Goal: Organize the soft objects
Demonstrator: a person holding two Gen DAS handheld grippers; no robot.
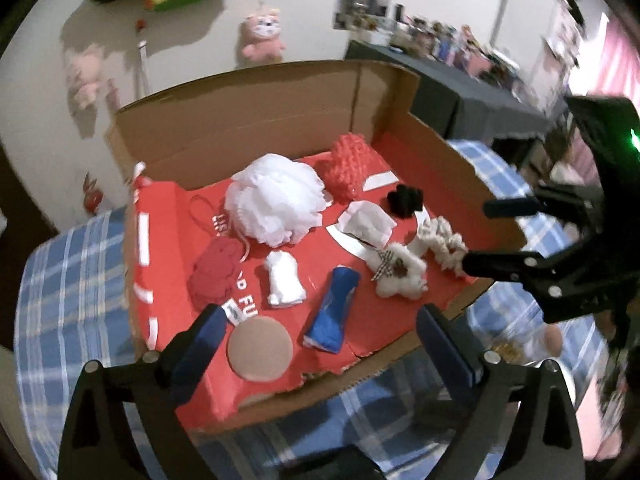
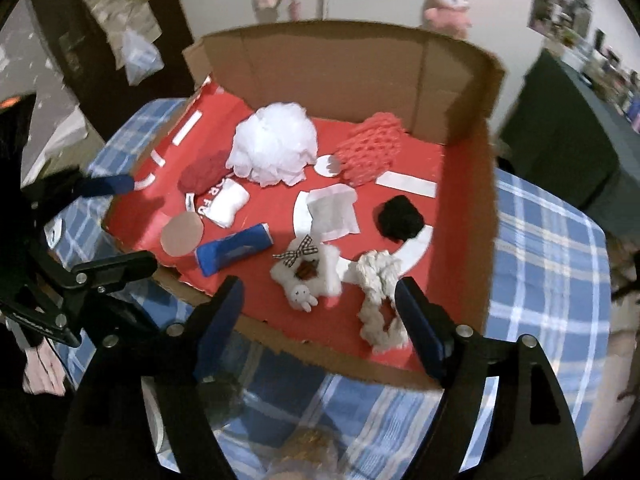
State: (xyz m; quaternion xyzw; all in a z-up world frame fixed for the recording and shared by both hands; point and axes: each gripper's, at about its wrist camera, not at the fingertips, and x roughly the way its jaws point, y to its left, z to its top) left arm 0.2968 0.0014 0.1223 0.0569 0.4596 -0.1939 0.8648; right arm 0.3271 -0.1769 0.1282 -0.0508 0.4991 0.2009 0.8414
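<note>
Left hand-held gripper [image 1: 320,336] spread wide, empty, above tan round pad [image 1: 259,349] and blue roll [image 1: 333,312]. Right hand-held gripper [image 2: 320,312] spread, empty, beside cream scrunchie [image 2: 378,300] in red-lined box [image 2: 456,92].

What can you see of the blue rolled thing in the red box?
The blue roll looks like soft fabric rolled into a short tube, with a pale strip along its side and white showing at the ends. It lies flat on its side on the red box floor near the front edge, angled. The tan round pad sits close beside it; whether they touch is unclear. Neither gripper holds it.
</note>
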